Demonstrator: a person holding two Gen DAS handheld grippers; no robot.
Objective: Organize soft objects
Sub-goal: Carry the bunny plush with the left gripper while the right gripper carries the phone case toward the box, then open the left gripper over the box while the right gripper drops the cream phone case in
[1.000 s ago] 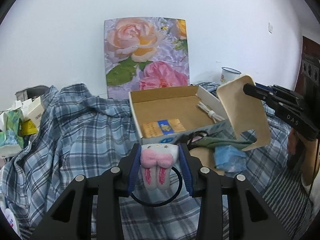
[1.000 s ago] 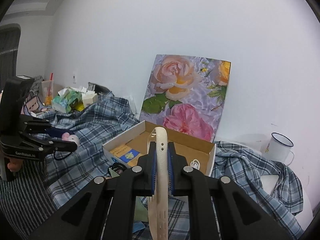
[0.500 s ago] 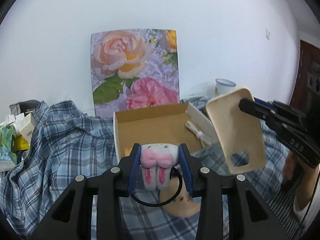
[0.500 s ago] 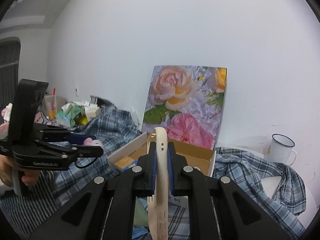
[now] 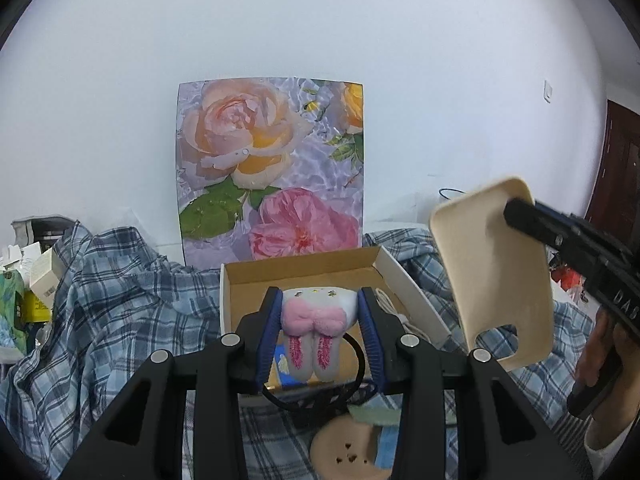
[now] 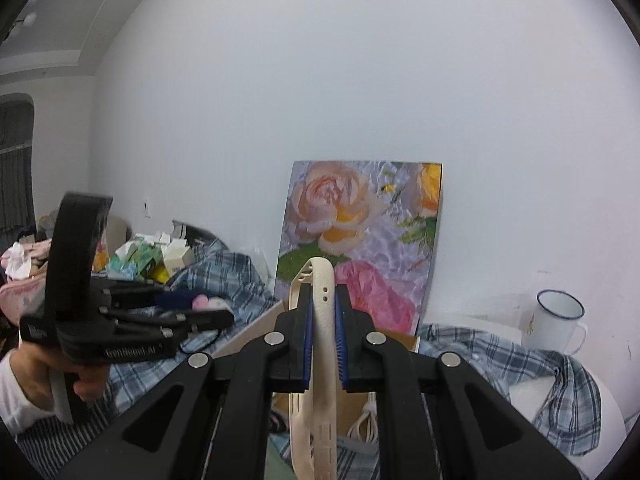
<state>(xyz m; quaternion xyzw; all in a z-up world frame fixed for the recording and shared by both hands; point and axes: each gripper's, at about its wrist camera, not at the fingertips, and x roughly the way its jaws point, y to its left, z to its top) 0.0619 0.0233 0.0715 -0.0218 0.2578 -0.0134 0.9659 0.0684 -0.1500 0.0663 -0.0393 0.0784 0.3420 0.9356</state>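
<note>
Above plaid cloth, left claw grips plush toy.

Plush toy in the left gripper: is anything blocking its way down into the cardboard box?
Nothing visible does. The plush toy hangs in the left gripper in front of the open box. The phone case in the right gripper is off to the side.

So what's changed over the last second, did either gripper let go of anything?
No. Both have risen: the cardboard box sits lower in both views, and more wall shows. The left gripper stays shut on the plush hair tie, the right gripper on the cream phone case. Nothing else moved.
</note>
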